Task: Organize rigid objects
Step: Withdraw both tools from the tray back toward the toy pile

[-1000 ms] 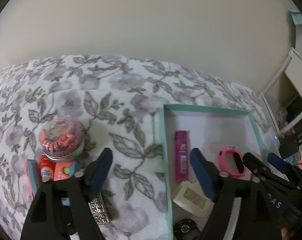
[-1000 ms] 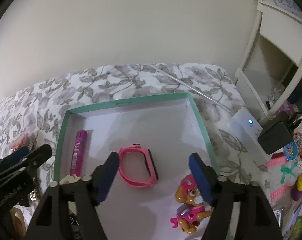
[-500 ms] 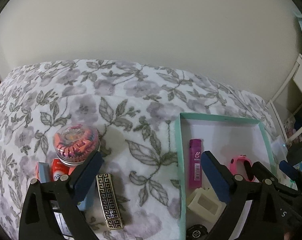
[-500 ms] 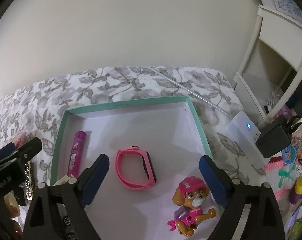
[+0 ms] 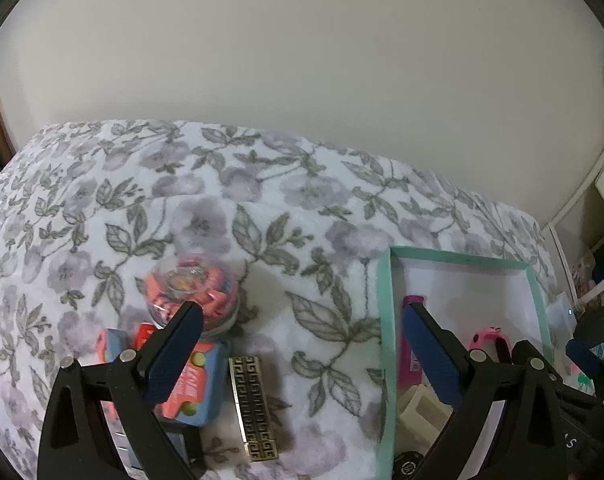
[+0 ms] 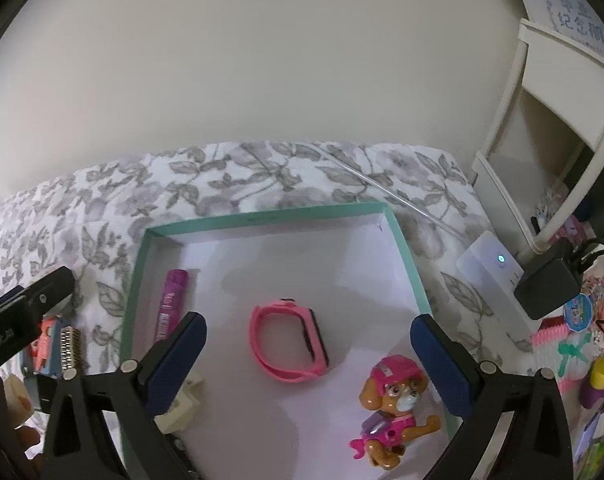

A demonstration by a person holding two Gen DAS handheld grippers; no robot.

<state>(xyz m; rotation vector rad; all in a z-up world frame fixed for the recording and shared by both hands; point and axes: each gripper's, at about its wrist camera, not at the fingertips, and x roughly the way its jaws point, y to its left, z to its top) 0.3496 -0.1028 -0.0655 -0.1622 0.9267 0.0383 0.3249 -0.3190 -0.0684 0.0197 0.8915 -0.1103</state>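
My left gripper hangs open over the floral bedspread, nothing between its pads. Below it lies a gold patterned bar, beside a blue and orange pack and a clear jar of orange bands. To the right stands a teal-rimmed box. My right gripper hovers over that box, its jaws opening and gripping nothing. Inside lie a pink watch, a pink-helmeted toy puppy, a purple tube and a cream block.
A white power strip with a black adapter lies right of the box. A white shelf unit and several small toys crowd the right edge. A plain wall runs behind the bed.
Both grippers' jaws have spread wider. The left gripper has shifted left, and the gold bar now lies in full view between its fingers. The right gripper has stayed over the box.
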